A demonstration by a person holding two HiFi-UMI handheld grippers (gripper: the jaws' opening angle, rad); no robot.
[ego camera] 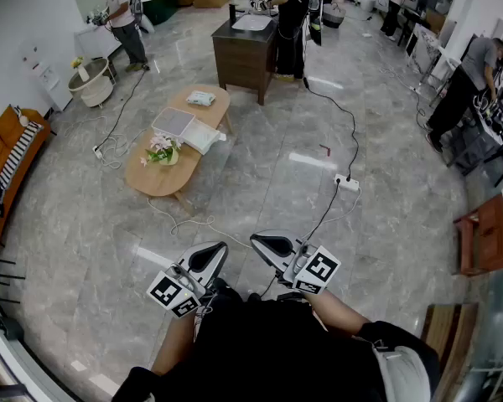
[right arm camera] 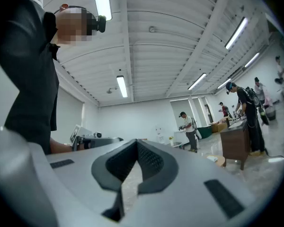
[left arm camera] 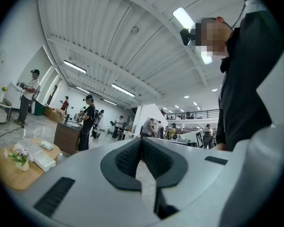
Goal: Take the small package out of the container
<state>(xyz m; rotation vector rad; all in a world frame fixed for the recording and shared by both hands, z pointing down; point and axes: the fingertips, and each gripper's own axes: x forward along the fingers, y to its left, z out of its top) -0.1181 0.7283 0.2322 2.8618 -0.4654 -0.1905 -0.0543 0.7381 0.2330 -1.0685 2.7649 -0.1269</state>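
An oval wooden coffee table (ego camera: 155, 177) stands a few steps ahead on the marble floor. On it lie a white open box (ego camera: 203, 135), a flat grey tray (ego camera: 173, 121), a small pale package (ego camera: 201, 98) at the far end and a vase of flowers (ego camera: 162, 151). Both grippers are held close to my body, far from the table. My left gripper (ego camera: 211, 255) is shut with nothing in it, its pads meeting at the tip (left arm camera: 141, 140). My right gripper (ego camera: 271, 243) is likewise shut and empty (right arm camera: 136, 142). The left gripper view catches the table (left arm camera: 9, 176) low at the left.
A dark wooden cabinet (ego camera: 245, 53) stands beyond the table. Cables and a power strip (ego camera: 347, 182) run across the floor toward me. A striped bench (ego camera: 12, 162) lines the left wall, near a round white stand (ego camera: 90, 82). Several people work around the room's edges.
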